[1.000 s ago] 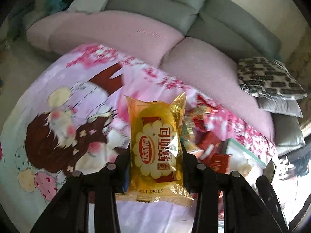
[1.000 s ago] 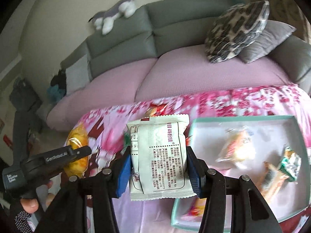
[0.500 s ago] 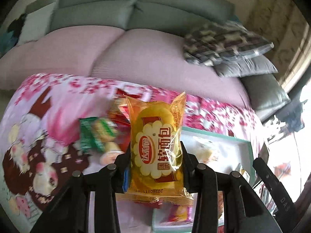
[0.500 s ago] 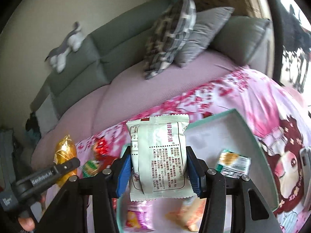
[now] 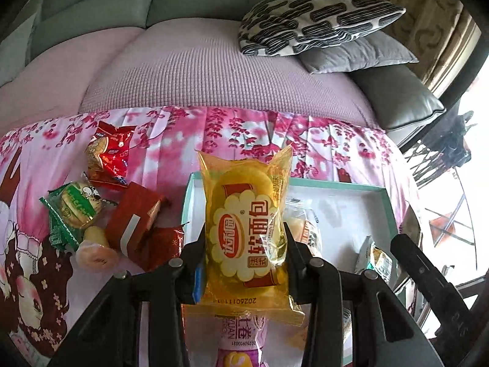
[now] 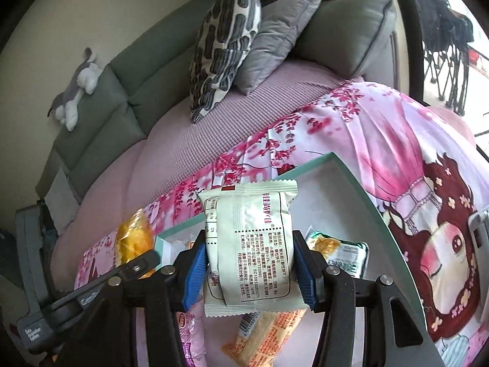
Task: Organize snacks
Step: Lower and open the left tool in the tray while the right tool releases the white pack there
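Observation:
My left gripper (image 5: 244, 263) is shut on a yellow soft-bread packet (image 5: 247, 232) and holds it over the near left part of a white box with a teal rim (image 5: 386, 202). My right gripper (image 6: 249, 263) is shut on a white snack packet (image 6: 250, 250), printed back facing me, above the same box (image 6: 360, 183). Inside the box lie a green-and-orange packet (image 6: 336, 252), an orange packet (image 6: 262, 336) and a pink one (image 6: 191, 333). The left gripper and its yellow packet (image 6: 134, 241) show at the left of the right wrist view.
Loose snacks lie left of the box on the pink cartoon cloth: a red packet (image 5: 108, 156), a green one (image 5: 73, 211), a dark red box (image 5: 133, 217) and a pale round sweet (image 5: 94, 250). Behind is a pink-covered sofa (image 5: 198, 70) with patterned (image 5: 318, 21) and grey cushions.
Both grippers have swung to the right and come over the box, each still holding its packet. The box fills more of both views now.

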The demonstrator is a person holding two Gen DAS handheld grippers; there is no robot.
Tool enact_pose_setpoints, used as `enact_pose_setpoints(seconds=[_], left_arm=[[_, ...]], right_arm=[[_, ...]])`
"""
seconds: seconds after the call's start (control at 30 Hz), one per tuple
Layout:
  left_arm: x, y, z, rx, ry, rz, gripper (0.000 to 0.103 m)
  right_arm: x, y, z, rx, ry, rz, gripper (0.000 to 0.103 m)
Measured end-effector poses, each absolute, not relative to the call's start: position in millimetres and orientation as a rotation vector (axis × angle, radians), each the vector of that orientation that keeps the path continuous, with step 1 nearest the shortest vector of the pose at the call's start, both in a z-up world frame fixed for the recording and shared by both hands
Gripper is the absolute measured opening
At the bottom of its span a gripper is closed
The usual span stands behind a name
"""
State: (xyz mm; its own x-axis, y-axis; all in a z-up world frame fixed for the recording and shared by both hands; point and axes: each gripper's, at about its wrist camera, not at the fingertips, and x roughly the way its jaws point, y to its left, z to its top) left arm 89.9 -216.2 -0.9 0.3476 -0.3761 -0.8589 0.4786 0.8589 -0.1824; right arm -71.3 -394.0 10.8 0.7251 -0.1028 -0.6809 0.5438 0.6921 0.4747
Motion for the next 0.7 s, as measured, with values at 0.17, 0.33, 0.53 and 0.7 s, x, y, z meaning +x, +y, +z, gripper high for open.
enact_pose_setpoints(seconds=[0.17, 0.33, 0.53, 0.7], left_arm=[[97, -228, -10, 0.143, 1.09, -0.546, 0.042], [107, -237, -25, 0.164, 1.125, -0.528, 0.042], [116, -242, -32, 0.172, 1.126, -0.513, 0.042], [117, -241, -34, 0.17, 1.136, -0.515, 0.058]], right_arm=[[-61, -390, 5, 0.689, 0.68, -0.382, 0.055], [-53, -390, -3, 0.665, 0.686, -0.376, 0.055], [-40, -387, -17, 0.649, 0.723, -0.363, 0.055], [-41, -391, -21, 0.654, 0.735, -0.394, 0.057]])
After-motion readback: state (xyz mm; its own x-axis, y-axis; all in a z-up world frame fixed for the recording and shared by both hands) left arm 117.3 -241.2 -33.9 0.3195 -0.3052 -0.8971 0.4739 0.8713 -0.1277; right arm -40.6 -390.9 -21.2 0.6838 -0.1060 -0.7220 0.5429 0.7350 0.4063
